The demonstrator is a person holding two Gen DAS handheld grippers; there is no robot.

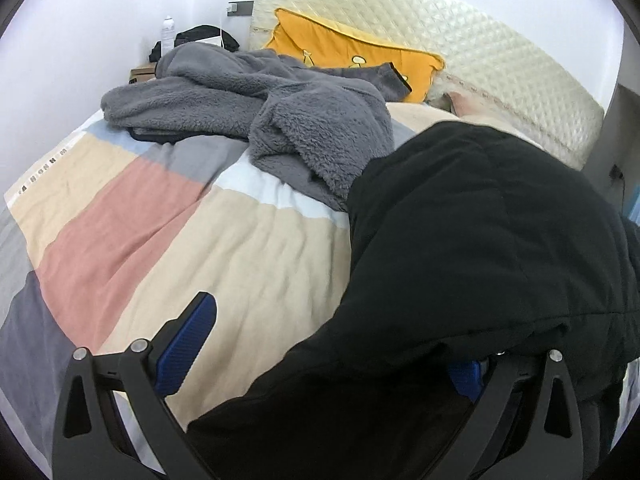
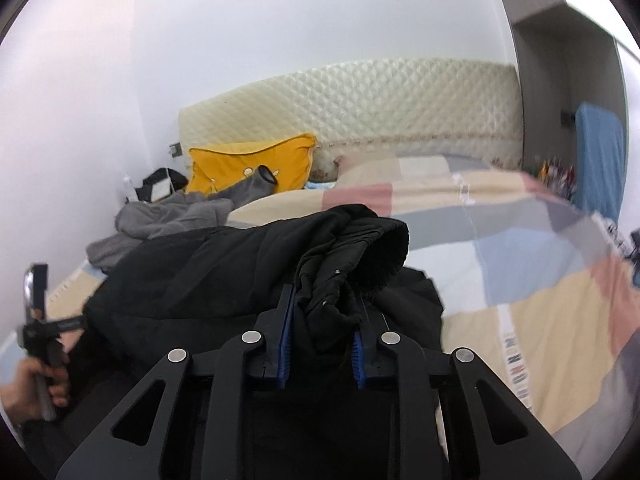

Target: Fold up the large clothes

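The right tool (image 2: 320, 336) is clamped on a bunched cuff or hem of a black padded jacket (image 2: 224, 276), its blue pads (image 2: 285, 344) pinching the gathered fabric. The left tool (image 1: 320, 344) stands wide apart, one blue pad (image 1: 185, 346) bare over the quilt and the other half buried under the jacket's edge, gripping nothing that shows. The jacket lies heaped on the near side of the bed, draped across a patchwork quilt (image 1: 132, 216) of beige, pink, grey and pale blue.

It looks bulky and soft, puffy enough to spring back out of a fold, and its smooth shell may slide (a pinch on a seam, cuff or hem should hold better than one on the padded body).

Just beyond it a grey fleece garment (image 1: 248, 100) sprawls in a heap, touching the jacket's far edge and likely to be dragged along. Behind that leans a yellow cushion (image 1: 352, 50) against a cream quilted headboard (image 1: 460, 52). A bottle (image 1: 168, 32) and a dark bag (image 1: 206, 36) sit on a bedside stand, well clear.
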